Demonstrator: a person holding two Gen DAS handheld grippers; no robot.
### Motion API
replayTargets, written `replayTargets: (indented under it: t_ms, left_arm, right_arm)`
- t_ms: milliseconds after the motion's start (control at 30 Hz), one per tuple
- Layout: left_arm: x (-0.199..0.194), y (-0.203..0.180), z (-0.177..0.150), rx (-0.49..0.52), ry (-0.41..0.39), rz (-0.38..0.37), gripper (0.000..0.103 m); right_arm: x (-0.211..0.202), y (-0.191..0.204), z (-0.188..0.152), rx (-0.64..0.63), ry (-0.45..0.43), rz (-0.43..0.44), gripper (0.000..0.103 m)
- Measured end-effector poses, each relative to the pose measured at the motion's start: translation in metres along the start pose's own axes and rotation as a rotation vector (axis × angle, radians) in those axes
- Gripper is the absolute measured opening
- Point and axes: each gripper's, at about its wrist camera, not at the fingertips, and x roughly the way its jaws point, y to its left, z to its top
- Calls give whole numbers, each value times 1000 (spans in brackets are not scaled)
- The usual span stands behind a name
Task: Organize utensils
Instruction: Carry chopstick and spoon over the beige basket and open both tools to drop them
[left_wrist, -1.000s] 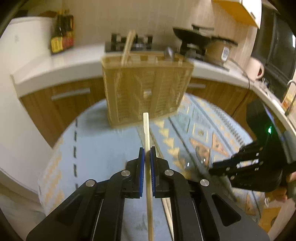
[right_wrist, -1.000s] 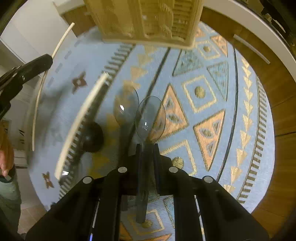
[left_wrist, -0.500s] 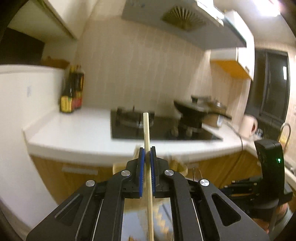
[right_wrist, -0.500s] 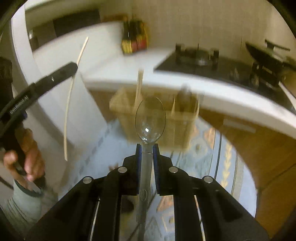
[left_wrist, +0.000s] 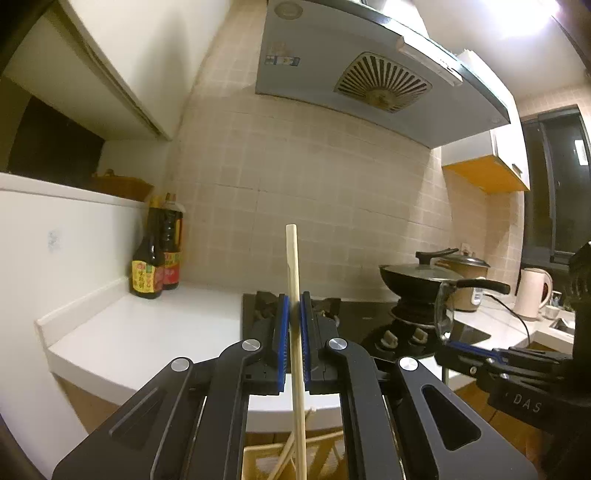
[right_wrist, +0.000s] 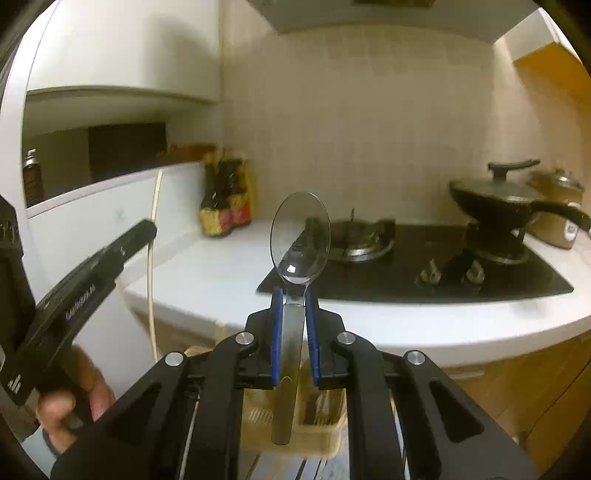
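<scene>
My left gripper (left_wrist: 291, 306) is shut on a pale wooden chopstick (left_wrist: 293, 269) held upright; its lower end points down over the woven utensil basket (left_wrist: 258, 458), where other chopsticks lean. My right gripper (right_wrist: 294, 301) is shut on the handle of a clear plastic spoon (right_wrist: 300, 236), bowl up, handle end hanging over the same basket (right_wrist: 314, 432). The left gripper (right_wrist: 147, 230) with its chopstick (right_wrist: 151, 280) shows at the left of the right wrist view; the right gripper (left_wrist: 448, 345) with the spoon (left_wrist: 441, 308) shows at the right of the left wrist view.
A white counter (left_wrist: 155, 332) carries two sauce bottles (left_wrist: 157, 258), a black gas hob (right_wrist: 424, 266), a lidded pan (right_wrist: 506, 199), a rice cooker (left_wrist: 465, 273) and a kettle (left_wrist: 532, 291). A range hood (left_wrist: 369, 74) hangs above. A wooden cabinet (right_wrist: 524, 391) lies below the counter.
Both grippers have lifted and tilted up from the patterned rug, carrying the chopstick and the spoon. The views now face the kitchen wall, with the basket under the fingers.
</scene>
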Motion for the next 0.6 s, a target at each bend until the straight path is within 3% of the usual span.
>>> replayTargets:
  t_ms: [133,600]
  left_arm:
    - [13,4,-10,3,-19,20,4]
    - [22,24,-46,-46,-30,35,4]
  right_arm:
    - [14,-6,-6,2,-45,-30,10]
    - [44,-20,-44,30,-34,-39,10]
